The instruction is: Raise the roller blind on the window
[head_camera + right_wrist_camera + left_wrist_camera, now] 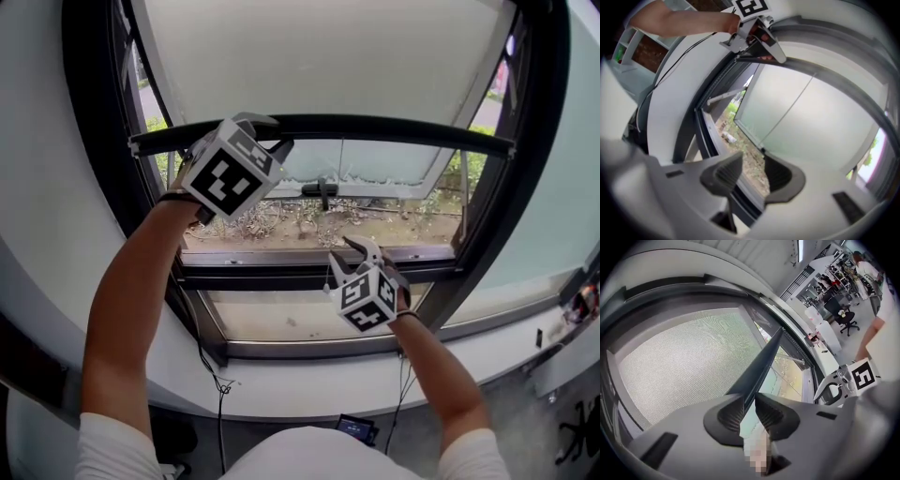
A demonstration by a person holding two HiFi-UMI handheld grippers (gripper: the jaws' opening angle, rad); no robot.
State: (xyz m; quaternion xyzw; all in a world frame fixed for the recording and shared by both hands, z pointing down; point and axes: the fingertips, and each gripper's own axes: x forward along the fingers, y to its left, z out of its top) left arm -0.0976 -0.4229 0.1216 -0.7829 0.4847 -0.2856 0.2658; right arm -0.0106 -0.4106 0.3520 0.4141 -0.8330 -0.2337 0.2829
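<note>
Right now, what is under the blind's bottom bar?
Under the bottom bar show a window pane, its dark handle and the ground outside. Above the bar, the blind fabric covers the window; nothing behind it can be made out.

One roller blind [319, 56], one window [281, 274], two grippers [265, 131] [361, 251]

Daylight from the window [309, 274] fills the scene, soft and even.
Against the glowing blind [684, 362], my left fingers [729, 416] and the bar [759, 366] between them go dark. My right fingers [724, 173] are blurred. Straight lines bow, and both gripper views blacken at the corners.
</note>
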